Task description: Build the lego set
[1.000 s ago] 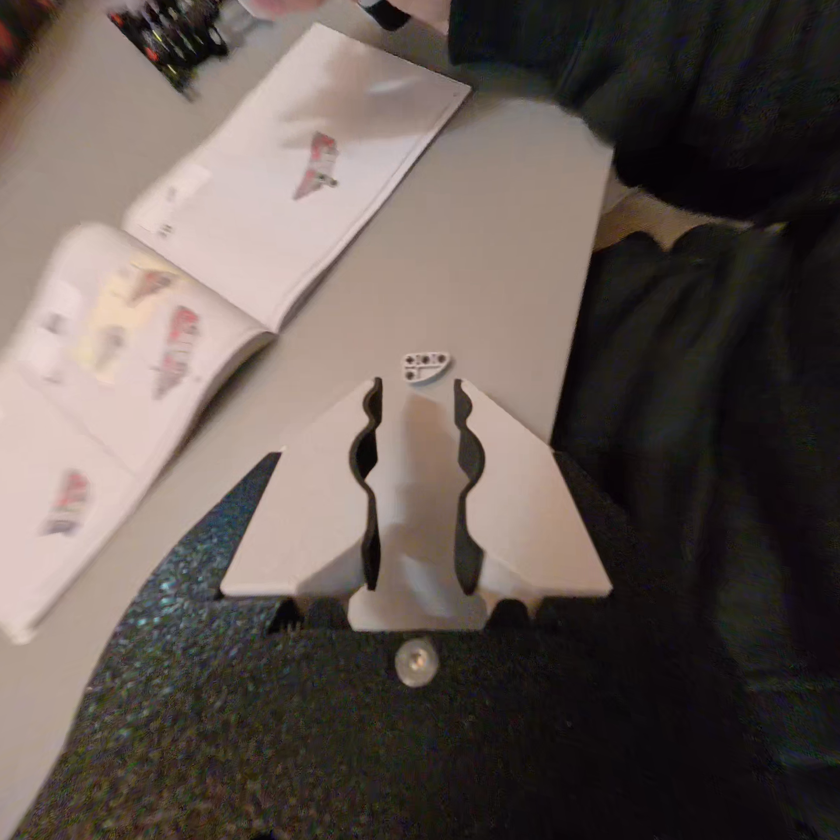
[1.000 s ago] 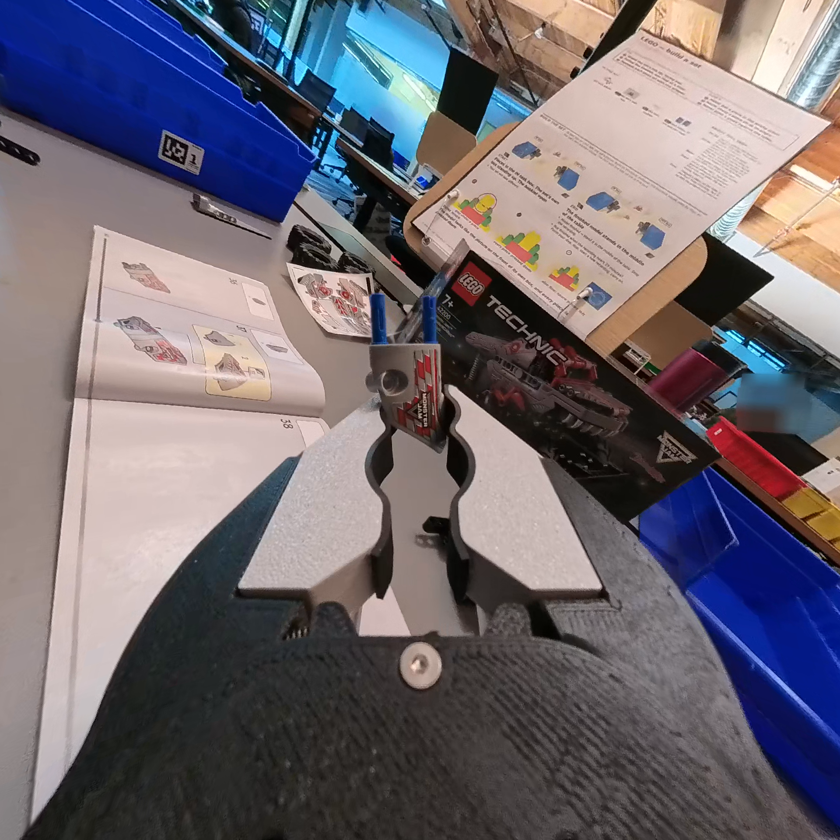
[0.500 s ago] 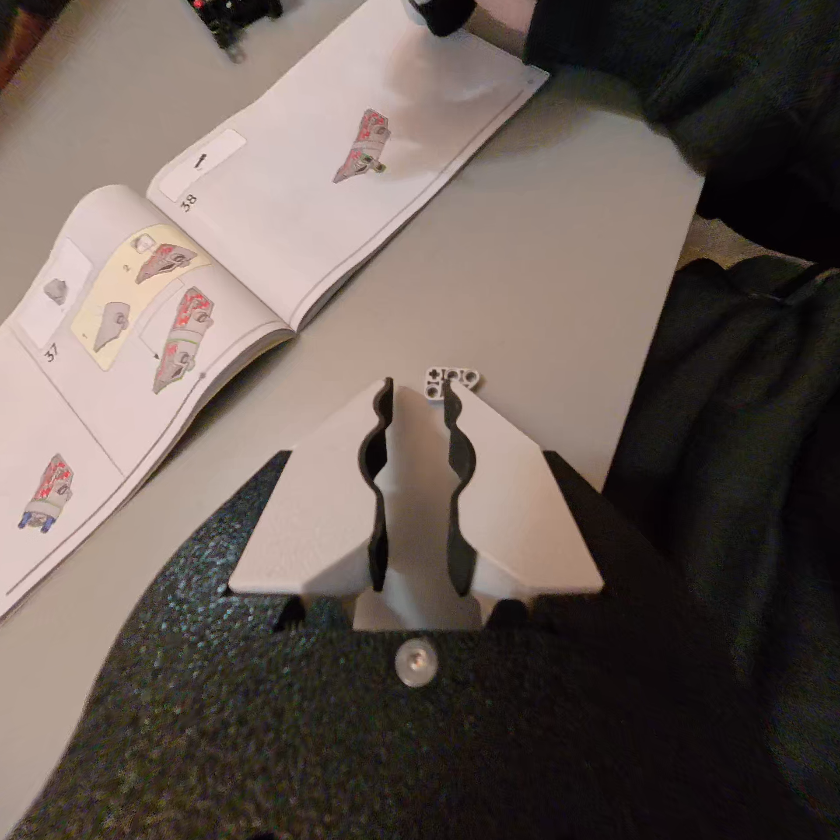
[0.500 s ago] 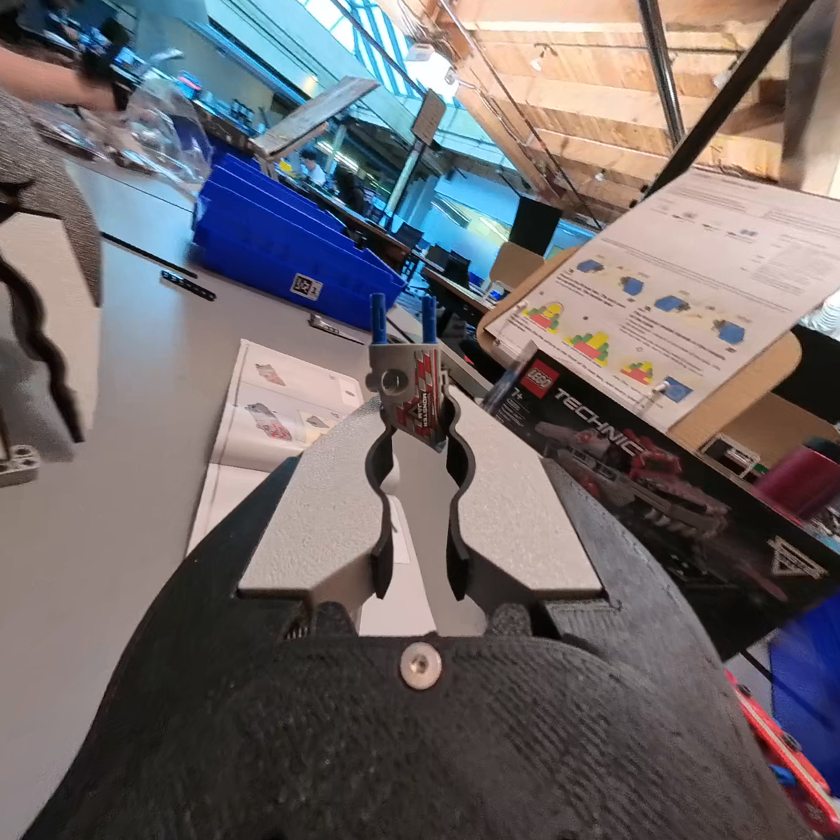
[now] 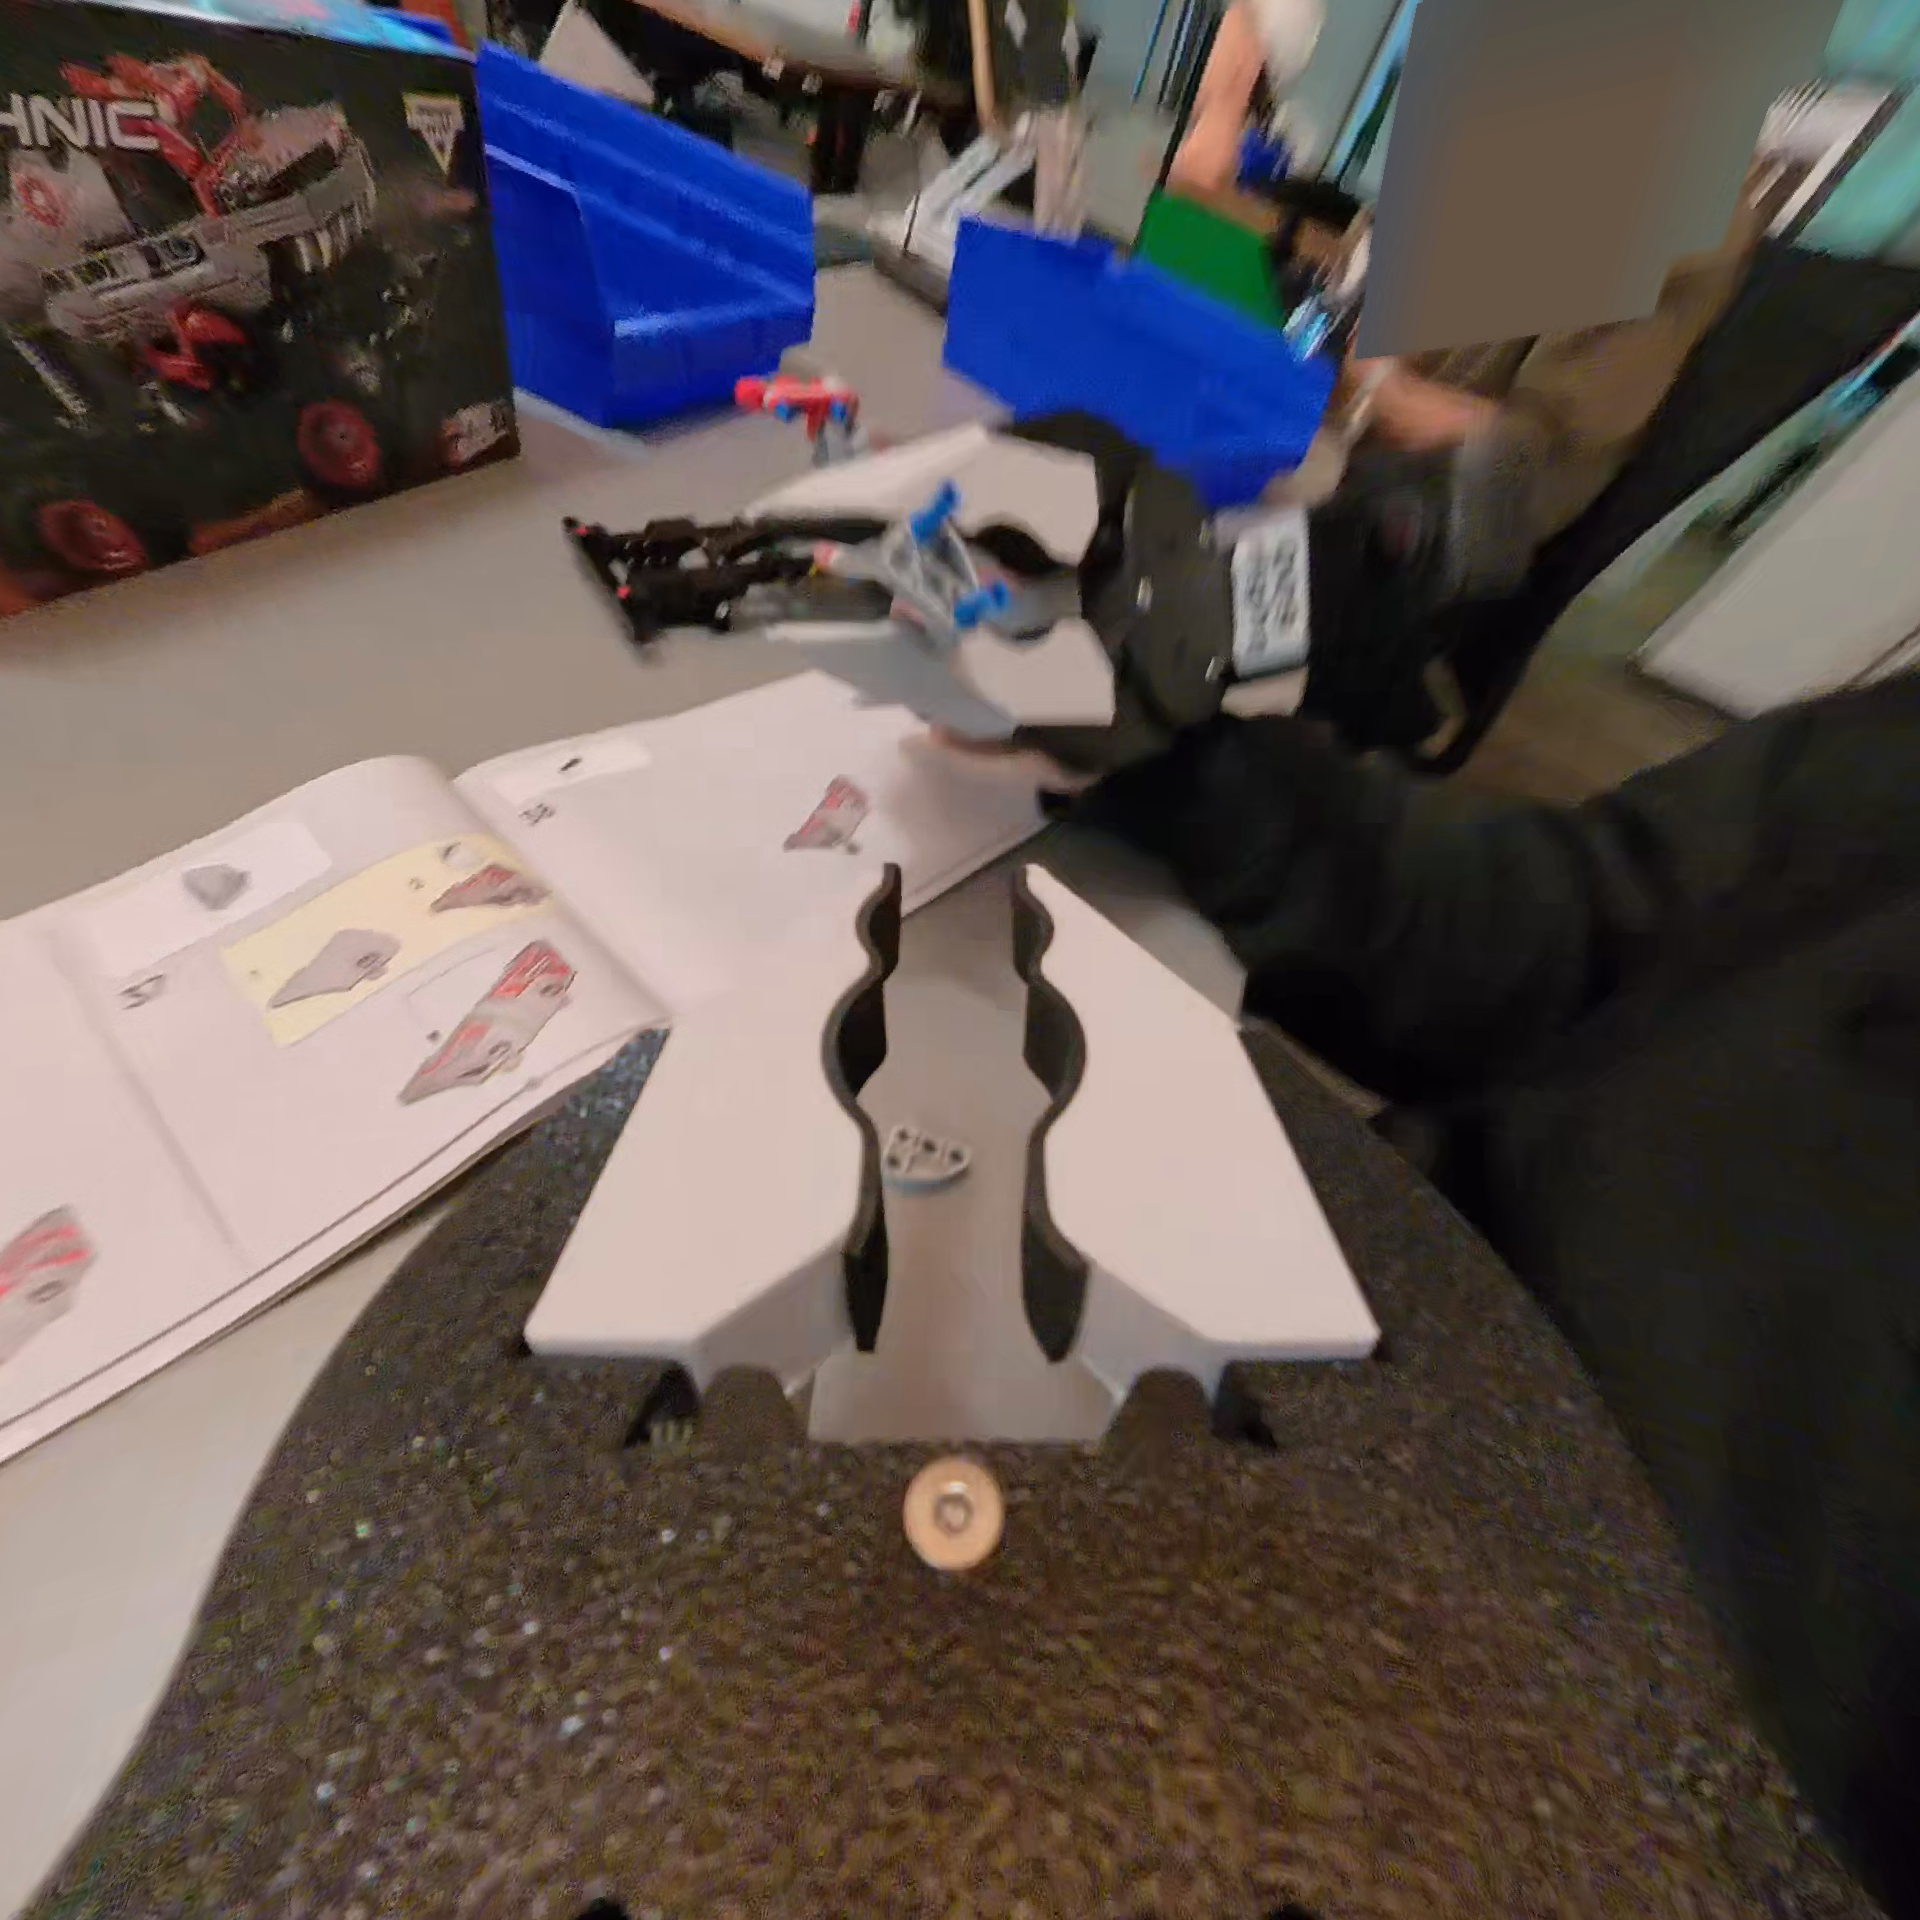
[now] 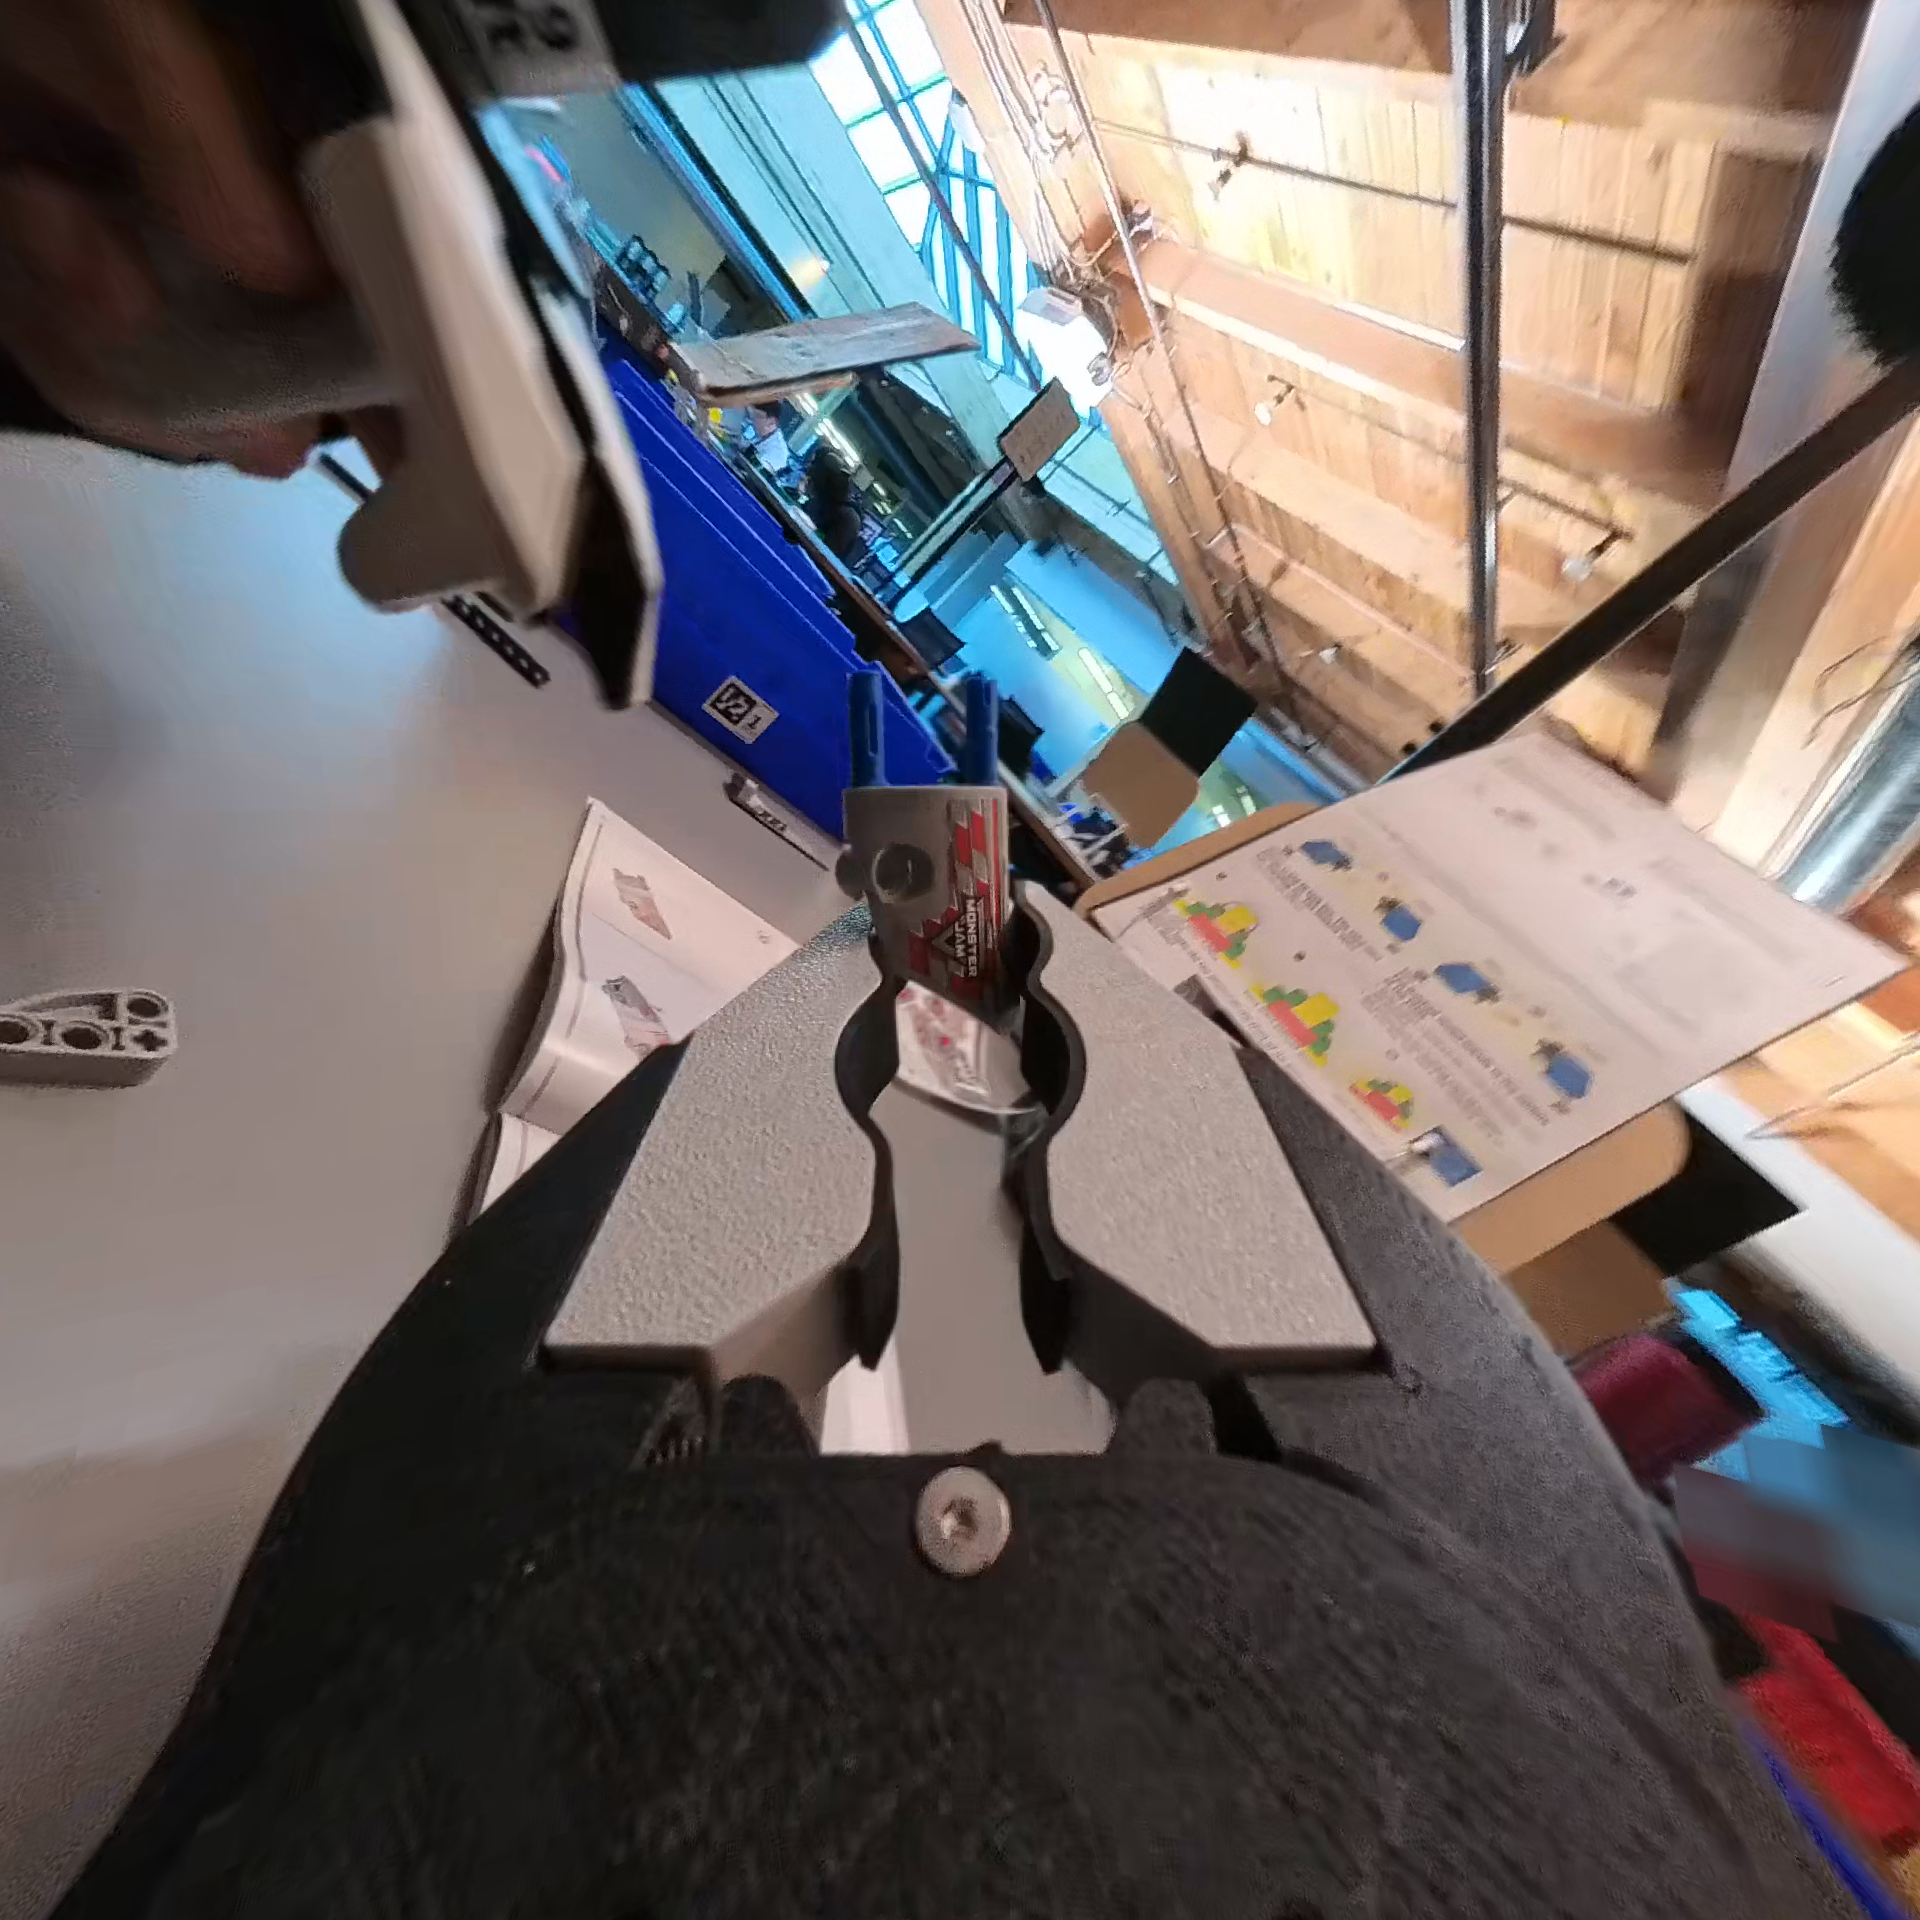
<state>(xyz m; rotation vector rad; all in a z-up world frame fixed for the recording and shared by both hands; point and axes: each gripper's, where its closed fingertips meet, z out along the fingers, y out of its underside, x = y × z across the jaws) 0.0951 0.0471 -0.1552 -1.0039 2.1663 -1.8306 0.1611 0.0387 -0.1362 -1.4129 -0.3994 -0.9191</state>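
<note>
Table [image 5: 312,644] grey, biggest thing I see; left view has swung up since a second ago, from looking down at the table edge to looking across it. Set box [image 5: 229,281] stands at the far left, printed with a truck picture and branding I skip. Blue bins [image 5: 644,270] behind. Open manual [image 5: 343,987] lies flat, pages numbered. Black frame [image 5: 686,571] beyond it. Left gripper [image 5: 951,894], jaws parted, holds nothing; small grey beam [image 5: 928,1155] lies on the table between its fingers, earlier just ahead of the tips. Right gripper [image 6: 951,935] stays clamped on a grey panel [image 6: 935,883] with red sticker and two blue pins [image 6: 868,727], raised above the manual.
</note>
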